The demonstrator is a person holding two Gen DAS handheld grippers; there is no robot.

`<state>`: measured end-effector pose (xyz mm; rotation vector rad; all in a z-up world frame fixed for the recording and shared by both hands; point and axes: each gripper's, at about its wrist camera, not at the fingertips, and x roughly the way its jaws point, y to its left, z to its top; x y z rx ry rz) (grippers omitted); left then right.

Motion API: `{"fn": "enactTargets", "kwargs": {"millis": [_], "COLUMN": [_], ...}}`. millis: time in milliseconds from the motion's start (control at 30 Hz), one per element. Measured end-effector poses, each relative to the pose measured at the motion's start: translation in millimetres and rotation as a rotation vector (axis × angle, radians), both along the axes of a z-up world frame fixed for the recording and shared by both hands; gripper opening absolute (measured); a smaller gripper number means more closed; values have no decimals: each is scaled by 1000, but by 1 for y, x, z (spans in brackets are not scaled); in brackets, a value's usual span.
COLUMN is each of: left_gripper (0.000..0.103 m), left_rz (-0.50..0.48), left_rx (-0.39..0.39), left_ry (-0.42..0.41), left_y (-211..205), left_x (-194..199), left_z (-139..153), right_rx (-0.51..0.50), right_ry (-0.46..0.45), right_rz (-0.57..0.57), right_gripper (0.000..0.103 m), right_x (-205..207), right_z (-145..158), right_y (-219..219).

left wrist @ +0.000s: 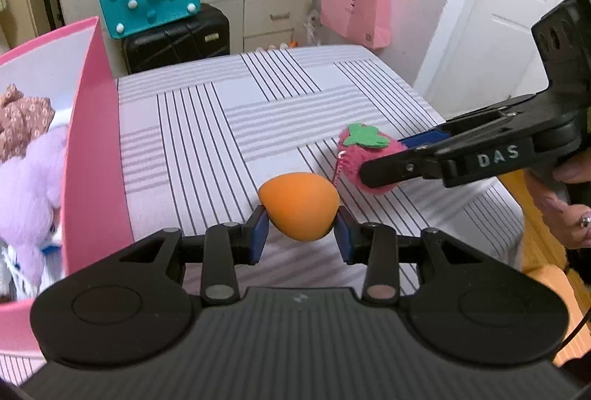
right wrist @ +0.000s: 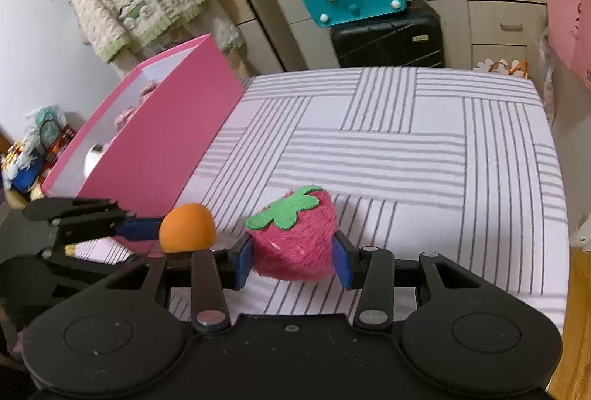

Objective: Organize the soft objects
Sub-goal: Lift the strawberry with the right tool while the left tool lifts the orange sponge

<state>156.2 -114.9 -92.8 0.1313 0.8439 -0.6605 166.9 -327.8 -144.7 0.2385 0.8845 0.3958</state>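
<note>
While you carry both toys above the striped bedsheet (right wrist: 406, 149), your left gripper (left wrist: 300, 232) is pinched partway closed on the orange foam egg (left wrist: 298, 205), blue pads on its two sides, and your right gripper (right wrist: 293, 257) is clamped partway closed on the fuzzy pink strawberry plush (right wrist: 295, 237) with its green felt leaf up. Both toys look lifted clear of the sheet. The pink storage box (right wrist: 162, 126) sits open at the left edge of the bed, already holding a purple plush (left wrist: 29, 185) and a floral fabric piece (left wrist: 22, 119).

Risks: the egg is smooth and rounded and the pads hold it near its wide middle, so a squeeze or a jerk could pop it out forward. The strawberry's fur is all the pads bite into, so it may slide, and its dangling bead chain (left wrist: 341, 165) could snag on the left gripper, which is close beside it. Both grippers head for one box; go one at a time or they collide at the box's near wall (left wrist: 92, 149).
</note>
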Motion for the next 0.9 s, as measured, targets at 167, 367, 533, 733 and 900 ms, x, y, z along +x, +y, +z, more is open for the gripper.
{"fn": "enactTargets", "kwargs": {"millis": [167, 367, 533, 733, 900], "left_gripper": [37, 37, 37, 37, 37], "left_rz": [-22, -60, -68, -69, -64], "left_rx": [11, 34, 63, 75, 62], "left_ry": [55, 84, 80, 116, 95], "left_y": [15, 39, 62, 90, 116], "left_x": [-13, -34, -51, -62, -66], "left_z": [5, 24, 39, 49, 63], "right_rx": [16, -2, -36, -20, 4], "right_ry": [8, 19, 12, 4, 6], "right_rz": [28, 91, 153, 248, 311], "right_gripper": [50, 50, 50, 50, 51], "right_x": [-23, -45, -60, -73, -76], "right_z": [3, 13, 29, 46, 58], "right_y": [10, 34, 57, 85, 109]}}
